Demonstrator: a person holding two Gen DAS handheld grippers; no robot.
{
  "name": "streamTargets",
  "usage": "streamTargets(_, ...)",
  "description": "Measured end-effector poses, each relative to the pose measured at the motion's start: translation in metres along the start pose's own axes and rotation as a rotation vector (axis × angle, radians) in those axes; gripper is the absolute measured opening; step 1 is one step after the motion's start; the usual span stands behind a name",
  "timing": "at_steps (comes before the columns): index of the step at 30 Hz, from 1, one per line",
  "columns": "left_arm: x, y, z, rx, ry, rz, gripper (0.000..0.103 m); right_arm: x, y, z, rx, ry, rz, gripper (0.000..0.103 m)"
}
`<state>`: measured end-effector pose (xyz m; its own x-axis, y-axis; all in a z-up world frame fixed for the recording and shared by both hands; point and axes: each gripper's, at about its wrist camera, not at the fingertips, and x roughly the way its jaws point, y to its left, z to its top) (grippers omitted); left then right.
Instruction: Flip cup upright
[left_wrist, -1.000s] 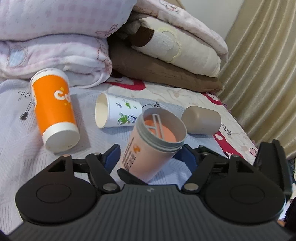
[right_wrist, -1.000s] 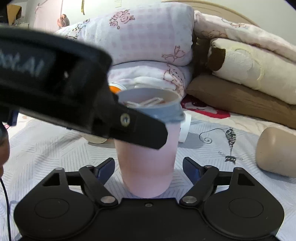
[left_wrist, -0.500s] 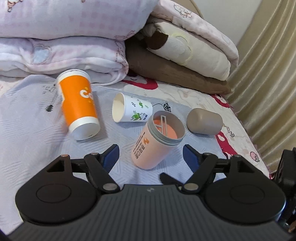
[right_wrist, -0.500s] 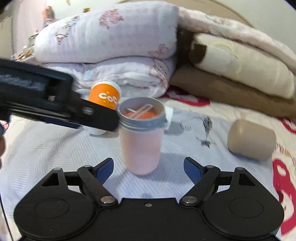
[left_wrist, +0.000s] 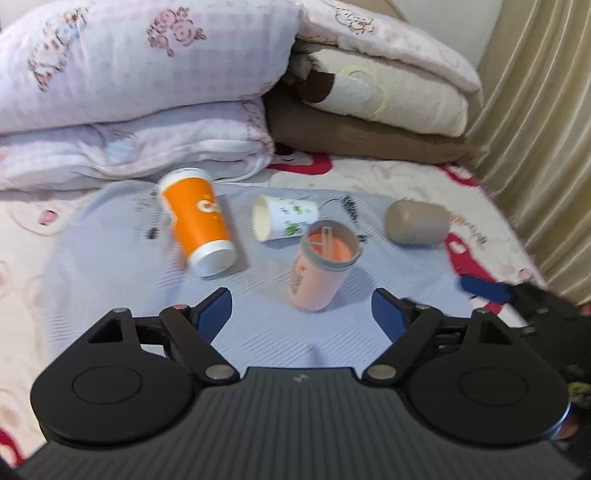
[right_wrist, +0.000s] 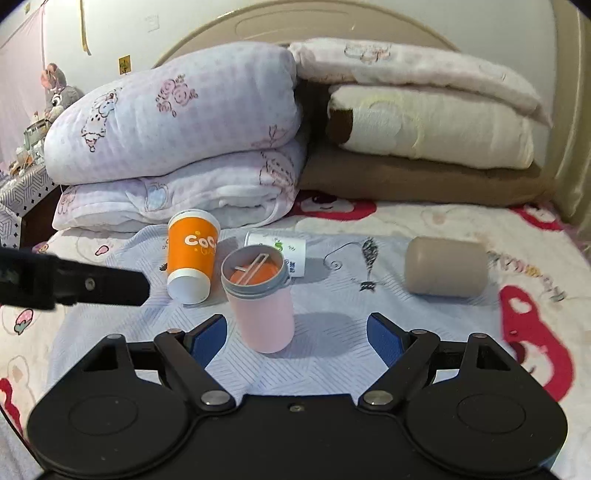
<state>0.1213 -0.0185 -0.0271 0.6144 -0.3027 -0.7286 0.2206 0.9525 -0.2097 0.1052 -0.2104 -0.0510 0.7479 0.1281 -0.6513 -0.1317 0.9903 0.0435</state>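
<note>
Blur smears orange cup (left_wrist: 197, 225) lettering; pink cup (right_wrist: 262, 302) upright.

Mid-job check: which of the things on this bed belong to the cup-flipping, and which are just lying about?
Part of the job:
pink cup, standing upright
orange cup, not upright
white printed cup, on its side
beige cup, on its side
left tool and right tool, both open

Just lying about:
folded quilts
brown pillow
curtain
</note>
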Motion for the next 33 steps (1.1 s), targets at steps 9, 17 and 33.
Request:
streamTargets(9, -0.034, -0.001, -0.010, 0.026, 0.055, 0.143, 0.099, -0.056, 0.006, 0.006, -0.008, 0.026, -0.109, 0.096)
streamTargets(17, -0.059, -0.006, -0.025, 0.059, 0.076, 0.171, 0.099, -0.085, -0.002, 0.013, 0.101, 0.075, -0.186, 0.097)
streamTargets(33, -0.097, -0.004, -0.025, 0.078, 0.053, 0.254, 0.099, -0.112, 0.015, 0.009, 0.115, 0.103, -0.210, 0.097)
